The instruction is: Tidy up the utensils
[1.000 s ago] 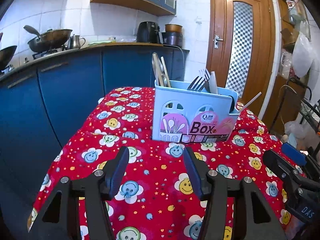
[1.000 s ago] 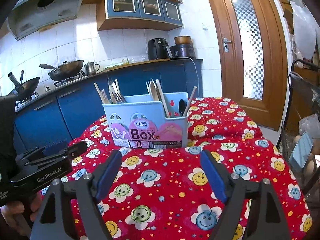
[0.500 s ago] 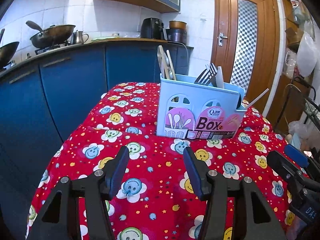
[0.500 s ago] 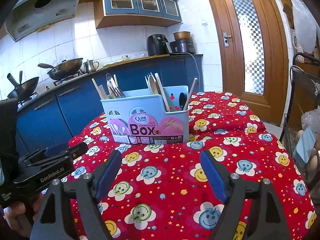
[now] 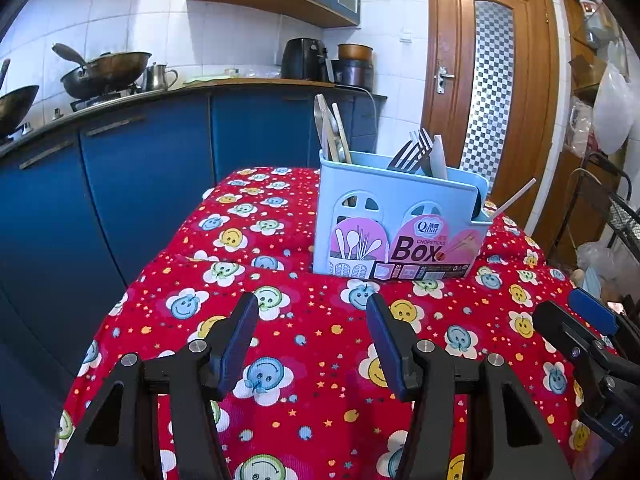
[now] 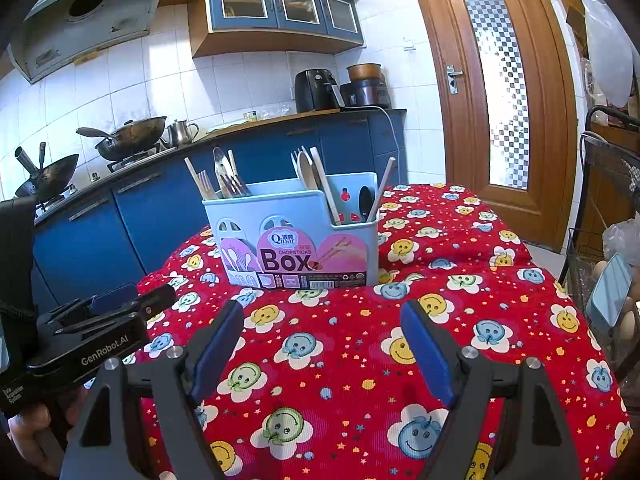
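Both grippers hang over the near part of the bench, which wears a red smiley-print cloth. Left gripper: jaws spread, nothing between them. Right gripper: jaws spread, likewise holding nothing. In the right wrist view the left gripper shows again at near left, side on, with the person's hand under it.

Task's thing: pale blue utensil box, upright at mid-bench, just beyond both grippers, printed label facing them. No loose utensil shows on the cloth in either view.

Contents, from the right wrist view:
- left compartment: wooden chopsticks, a metal utensil and dark-handled pieces, all leaning.
- middle compartment: forks, a pale spoon and a flat pale handle.
- right compartment: a dark spoon low inside, one pale chopstick leaning out over the right edge.

Step in hand, as judgement: not settled. Everything visible stands in the box, yet kinds are mixed within compartments. That fits a sort nearly finished with hands withdrawn, or a re-sort about to take a piece out. Whether further utensils lie out of frame cannot be told.

Any reach into the box would want a narrow pinch on one upright handle, clear of its leaning neighbours; the box looks light and could tip.
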Available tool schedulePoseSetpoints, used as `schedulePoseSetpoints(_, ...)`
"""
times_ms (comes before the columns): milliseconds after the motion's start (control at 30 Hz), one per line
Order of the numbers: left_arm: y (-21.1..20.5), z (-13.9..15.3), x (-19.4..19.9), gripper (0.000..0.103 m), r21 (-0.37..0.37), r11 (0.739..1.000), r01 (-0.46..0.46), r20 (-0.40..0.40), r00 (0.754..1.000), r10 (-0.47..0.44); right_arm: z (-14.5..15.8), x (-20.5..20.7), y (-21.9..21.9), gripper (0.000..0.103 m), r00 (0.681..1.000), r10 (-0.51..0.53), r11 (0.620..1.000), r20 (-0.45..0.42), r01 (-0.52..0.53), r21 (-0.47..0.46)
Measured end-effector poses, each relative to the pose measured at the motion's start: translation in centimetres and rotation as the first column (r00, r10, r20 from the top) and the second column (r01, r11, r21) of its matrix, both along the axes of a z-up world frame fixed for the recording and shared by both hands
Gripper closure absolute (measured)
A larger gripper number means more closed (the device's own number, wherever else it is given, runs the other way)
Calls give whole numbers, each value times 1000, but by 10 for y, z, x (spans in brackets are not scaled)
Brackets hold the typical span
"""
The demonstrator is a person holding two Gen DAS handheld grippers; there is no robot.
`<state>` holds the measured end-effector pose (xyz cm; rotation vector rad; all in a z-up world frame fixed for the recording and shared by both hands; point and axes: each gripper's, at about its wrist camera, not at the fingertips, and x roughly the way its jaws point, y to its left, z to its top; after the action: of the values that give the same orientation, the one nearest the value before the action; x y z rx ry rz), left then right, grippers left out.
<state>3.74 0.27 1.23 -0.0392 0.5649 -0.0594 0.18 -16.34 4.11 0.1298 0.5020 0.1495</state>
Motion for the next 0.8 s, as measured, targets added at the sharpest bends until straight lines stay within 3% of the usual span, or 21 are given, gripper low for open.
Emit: schedulePoseSetpoints(800,0,3,-1,45,5,1000,-1,14,1000,0,1,-1,1,21,1000,0,1000,1,0,-1)
